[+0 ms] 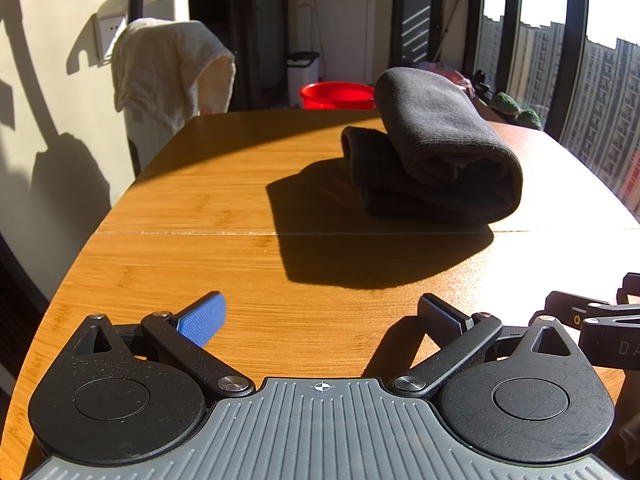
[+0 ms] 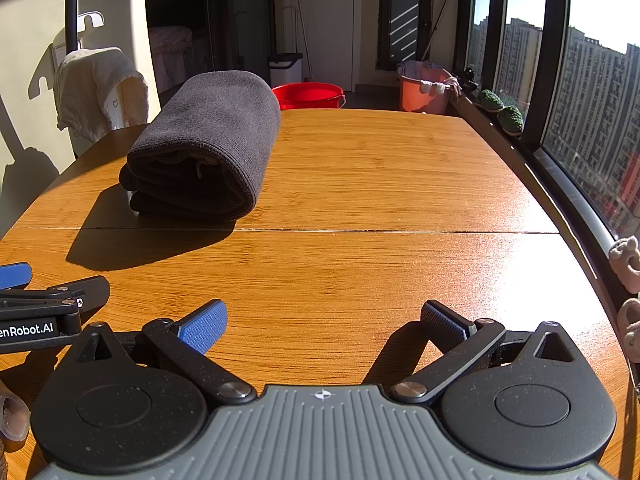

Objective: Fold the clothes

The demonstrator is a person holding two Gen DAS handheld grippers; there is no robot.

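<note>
The garment (image 1: 436, 148) is lying folded into a thick bundle mid-table (image 2: 380, 184), well apart from both tongs, left (image 1: 320, 320) and right (image 2: 324, 326), which are gaping empty, so any tidying is best done by squaring its edges gently.

left gripper (image 1: 322, 318): jaws wide, empty | right gripper (image 2: 324, 326): jaws wide, empty

The left hand-held gripper (image 2: 16, 276) reads "enRobot.AI", cut off at the edge.
</note>
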